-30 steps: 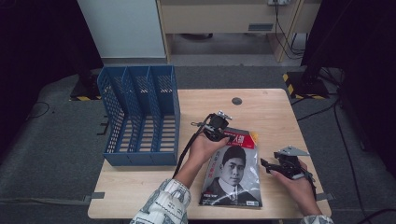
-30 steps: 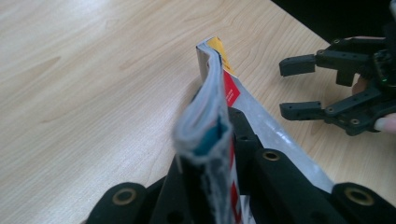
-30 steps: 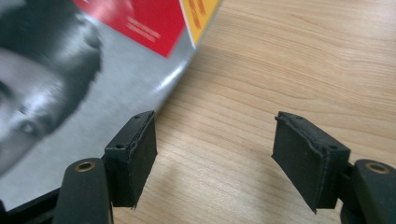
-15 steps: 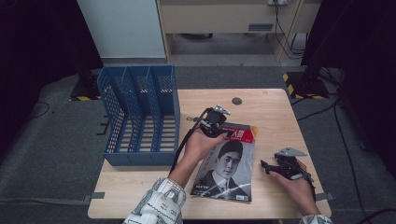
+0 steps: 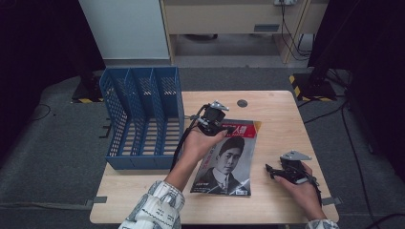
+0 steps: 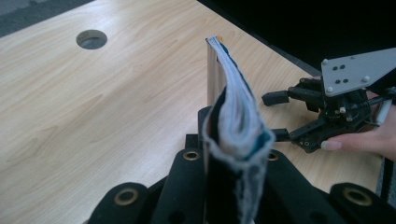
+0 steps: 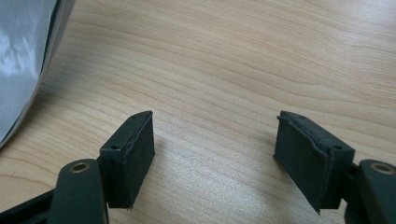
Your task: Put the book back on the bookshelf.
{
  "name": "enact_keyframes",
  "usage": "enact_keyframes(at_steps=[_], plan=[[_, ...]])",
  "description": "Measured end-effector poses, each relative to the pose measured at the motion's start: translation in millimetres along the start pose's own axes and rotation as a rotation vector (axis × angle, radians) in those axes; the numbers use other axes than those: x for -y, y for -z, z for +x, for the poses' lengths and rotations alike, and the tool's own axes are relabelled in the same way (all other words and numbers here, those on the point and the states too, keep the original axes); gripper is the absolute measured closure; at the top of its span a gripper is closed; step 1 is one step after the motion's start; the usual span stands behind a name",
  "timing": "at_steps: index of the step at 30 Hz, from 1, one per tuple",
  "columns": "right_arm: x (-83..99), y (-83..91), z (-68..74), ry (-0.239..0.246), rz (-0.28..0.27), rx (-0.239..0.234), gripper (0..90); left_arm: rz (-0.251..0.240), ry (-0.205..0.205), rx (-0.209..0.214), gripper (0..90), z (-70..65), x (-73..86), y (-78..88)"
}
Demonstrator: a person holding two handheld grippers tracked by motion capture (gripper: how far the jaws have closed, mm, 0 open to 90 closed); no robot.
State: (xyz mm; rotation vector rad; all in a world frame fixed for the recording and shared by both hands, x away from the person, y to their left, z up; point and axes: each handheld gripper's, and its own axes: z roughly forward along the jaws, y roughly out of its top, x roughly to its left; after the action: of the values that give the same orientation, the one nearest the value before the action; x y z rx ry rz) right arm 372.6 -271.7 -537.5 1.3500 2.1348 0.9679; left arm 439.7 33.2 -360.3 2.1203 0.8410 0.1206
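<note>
A magazine (image 5: 228, 164) with a portrait cover and a red title band lies slanted on the wooden table (image 5: 277, 119). My left gripper (image 5: 224, 128) is shut on its far edge and holds that edge raised. In the left gripper view the magazine's pages (image 6: 236, 123) stand edge-on between my jaws. My right gripper (image 5: 272, 171) rests low on the table to the right of the magazine, open, with nothing between its fingers (image 7: 133, 154). Its jaws point toward the magazine's glossy edge (image 7: 23, 60). The right gripper (image 6: 280, 116) also appears beyond the magazine in the left gripper view.
A blue three-slot file holder (image 5: 143, 119) lies on the table's left part, openings facing up. A round cable hole (image 5: 242, 103) sits near the far edge. Bare wood stretches between the magazine and the right edge. Dark floor surrounds the table.
My left gripper has risen and drawn toward the left with the magazine's far edge, so the magazine now lies more slanted. The right gripper has stayed put.
</note>
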Motion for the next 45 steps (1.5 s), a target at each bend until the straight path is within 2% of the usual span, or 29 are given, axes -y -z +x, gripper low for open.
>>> enact_keyframes(at_steps=[17, 33, 45], plan=[[-0.1, 0.1, 1.1, 0.008, 0.003, -0.001, 28.7, -0.052, 0.026, -0.008, 86.6, 5.2, -7.9, 29.7], [-0.2, -0.2, 1.8, 0.008, 0.001, -0.002, 28.7, -0.084, 0.052, -0.078, 86.6, 8.4, -15.5, 62.4], [-0.3, -0.2, 2.4, 0.004, 0.003, -0.001, 28.7, -0.101, 0.051, -0.094, 86.5, 9.0, -22.1, 78.8]])
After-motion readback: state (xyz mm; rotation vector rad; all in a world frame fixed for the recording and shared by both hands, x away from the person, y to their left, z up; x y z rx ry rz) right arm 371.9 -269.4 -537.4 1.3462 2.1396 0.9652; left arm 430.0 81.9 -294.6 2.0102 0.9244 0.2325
